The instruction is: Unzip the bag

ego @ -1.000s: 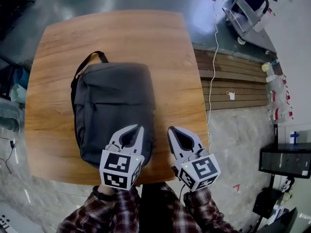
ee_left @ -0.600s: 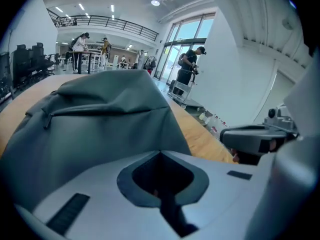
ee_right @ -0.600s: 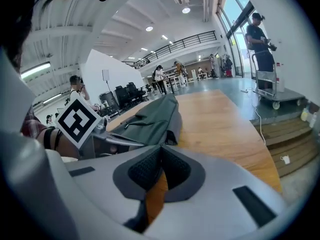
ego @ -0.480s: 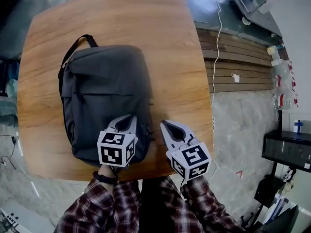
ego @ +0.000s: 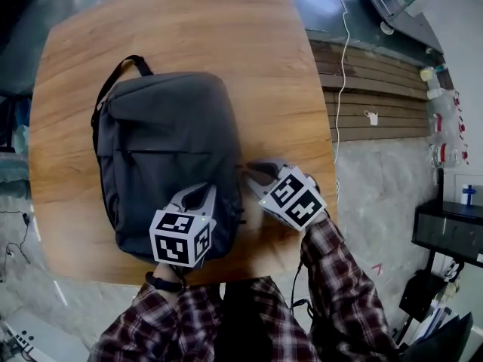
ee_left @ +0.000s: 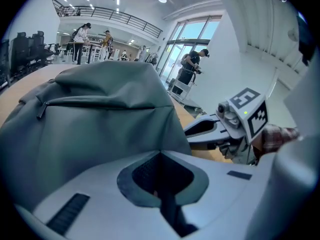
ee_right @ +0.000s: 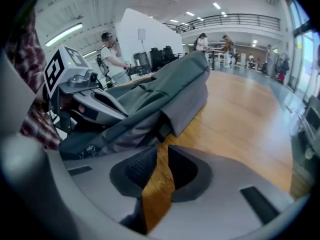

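A dark grey backpack (ego: pixel 166 149) lies flat on the wooden table (ego: pixel 279 74), its carry handle (ego: pixel 124 70) at the far left corner. A pocket zipper line (ee_left: pixel 90 103) crosses its front. My left gripper (ego: pixel 202 196) rests over the bag's near right corner, jaws shut with nothing between them (ee_left: pixel 157 154). My right gripper (ego: pixel 253 170) lies on the table just right of the bag, turned toward its side edge (ee_right: pixel 165 94). Its jaws stand a narrow gap apart (ee_right: pixel 160 151), bare wood showing between them. The left gripper (ee_right: pixel 100 104) shows in the right gripper view.
The table's right edge (ego: pixel 328 164) is close to the right gripper, with wooden floor slats (ego: pixel 377 89) and a white cable (ego: pixel 341 59) beyond. Equipment (ego: pixel 449 236) stands on the floor at the right. People stand far off in the hall.
My right gripper has swung left and forward, now pointing at the bag's right side. The left gripper has stayed over the bag's near corner.
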Motion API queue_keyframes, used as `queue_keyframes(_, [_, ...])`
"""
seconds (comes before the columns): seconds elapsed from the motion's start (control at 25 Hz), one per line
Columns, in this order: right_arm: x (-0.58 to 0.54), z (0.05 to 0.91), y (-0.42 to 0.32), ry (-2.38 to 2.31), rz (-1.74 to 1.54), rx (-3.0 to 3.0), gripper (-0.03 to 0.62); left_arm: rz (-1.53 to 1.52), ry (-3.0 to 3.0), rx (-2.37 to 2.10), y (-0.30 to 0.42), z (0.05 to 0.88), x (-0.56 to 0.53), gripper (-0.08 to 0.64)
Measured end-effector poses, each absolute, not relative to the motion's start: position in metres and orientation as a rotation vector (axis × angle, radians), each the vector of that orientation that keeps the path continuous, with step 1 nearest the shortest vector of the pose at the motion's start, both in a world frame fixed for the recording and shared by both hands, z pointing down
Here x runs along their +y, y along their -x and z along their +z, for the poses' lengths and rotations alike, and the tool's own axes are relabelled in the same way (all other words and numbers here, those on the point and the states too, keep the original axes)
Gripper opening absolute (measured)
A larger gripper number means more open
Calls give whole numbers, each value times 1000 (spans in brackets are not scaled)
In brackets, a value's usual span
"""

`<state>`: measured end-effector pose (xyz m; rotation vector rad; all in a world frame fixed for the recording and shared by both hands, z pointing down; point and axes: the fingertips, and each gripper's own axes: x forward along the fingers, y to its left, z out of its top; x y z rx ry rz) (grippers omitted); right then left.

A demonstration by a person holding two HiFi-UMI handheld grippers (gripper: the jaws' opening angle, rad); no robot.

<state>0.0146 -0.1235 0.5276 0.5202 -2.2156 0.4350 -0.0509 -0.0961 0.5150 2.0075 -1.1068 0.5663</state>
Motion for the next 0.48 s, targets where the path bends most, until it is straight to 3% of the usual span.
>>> queue_keyframes(0.48, [-124,528,14,-49,237,-2086,66,561,-2024,-1113,52,515,-95,8])
